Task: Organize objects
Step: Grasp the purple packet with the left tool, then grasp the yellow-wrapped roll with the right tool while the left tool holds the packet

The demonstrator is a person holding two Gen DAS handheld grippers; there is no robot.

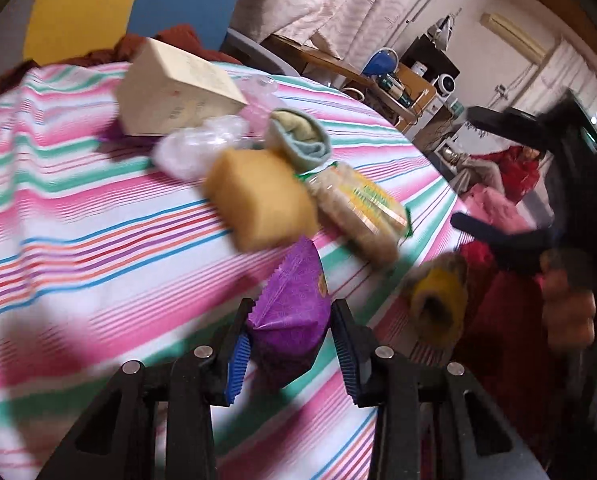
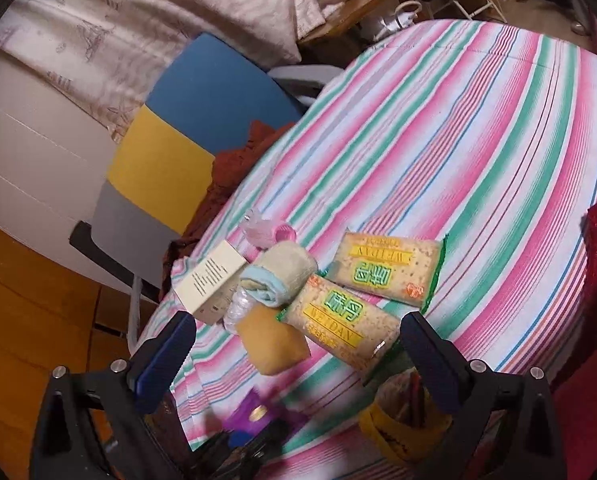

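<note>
Your striped tablecloth covers the whole table, and a blue-yellow-grey chair stands at its far edge with a rust-coloured cloth bunched between the two. On the cloth sits a clutter group: cream box at the back, two Weidan cracker packs side by side, tan sponge block touching the nearer pack, rolled towel just behind the sponge, a crumpled clear plastic bag beside the box, and a small pink bottle behind the towel. Your left gripper is clamped on a purple snack packet, lifted just above the cloth; the frame is blurred. Your right gripper hangs above the clutter, fingers spread wide, gripping nothing. A yellow cup of pencils stands near the table edge, close to your right finger.
</note>
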